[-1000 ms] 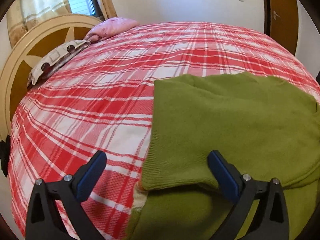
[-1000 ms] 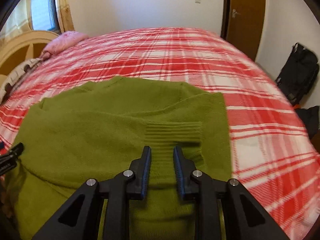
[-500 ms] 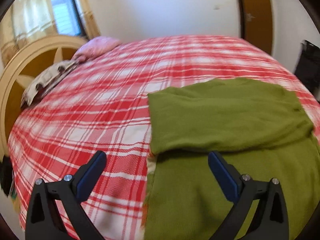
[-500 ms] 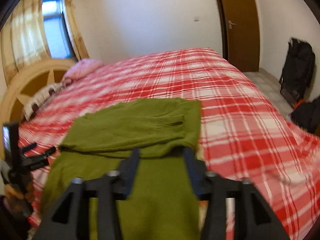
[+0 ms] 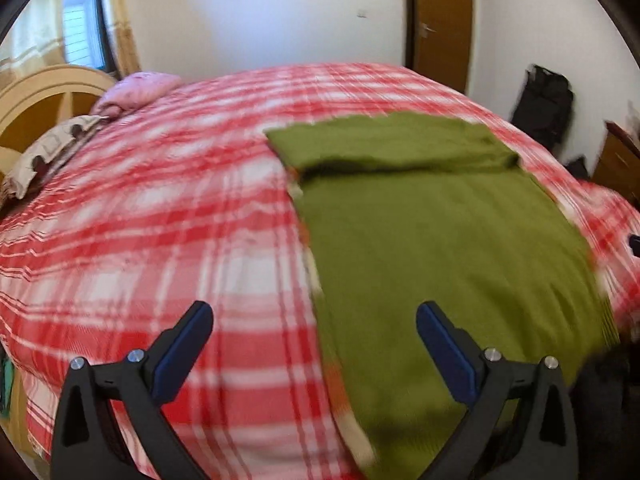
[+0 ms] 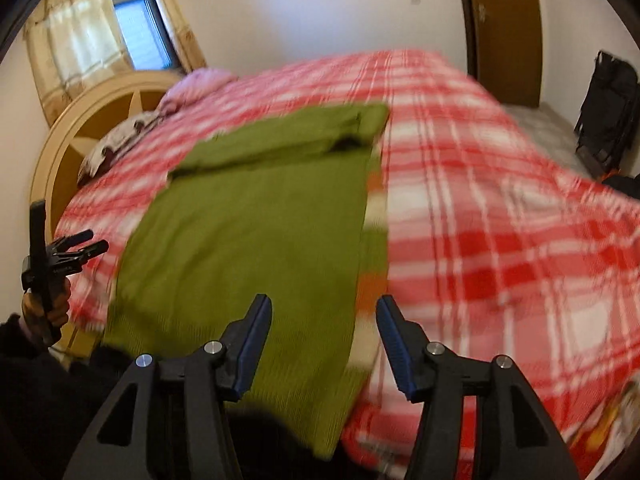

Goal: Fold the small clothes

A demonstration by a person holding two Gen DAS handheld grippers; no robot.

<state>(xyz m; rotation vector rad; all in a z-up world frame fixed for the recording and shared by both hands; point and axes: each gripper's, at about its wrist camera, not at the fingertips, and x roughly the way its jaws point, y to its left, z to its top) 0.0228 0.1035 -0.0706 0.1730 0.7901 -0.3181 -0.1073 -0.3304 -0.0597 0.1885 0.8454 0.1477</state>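
A green knitted sweater (image 5: 440, 240) (image 6: 248, 216) lies flat on the red and white plaid bed (image 5: 160, 220) (image 6: 500, 220), its far end folded back over itself in a thick band (image 5: 396, 144) (image 6: 288, 136). My left gripper (image 5: 314, 312) hovers wide open over the sweater's left edge near the bed's front, nothing between its blue pads. My right gripper (image 6: 324, 304) hangs open above the sweater's right edge, also empty. The left gripper (image 6: 86, 242) shows at the far left of the right wrist view, in a hand.
A round wooden headboard (image 6: 80, 120) with pillows (image 5: 132, 88) stands at the bed's far left. A brown door (image 6: 508, 28) and black bags (image 6: 608, 104) on the floor are at the right. A wooden cabinet (image 5: 620, 164) stands right of the bed.
Both grippers have pulled back from the folded band toward the near end of the bed. The right gripper, nearly shut over the sweater a second ago, has opened and holds nothing.
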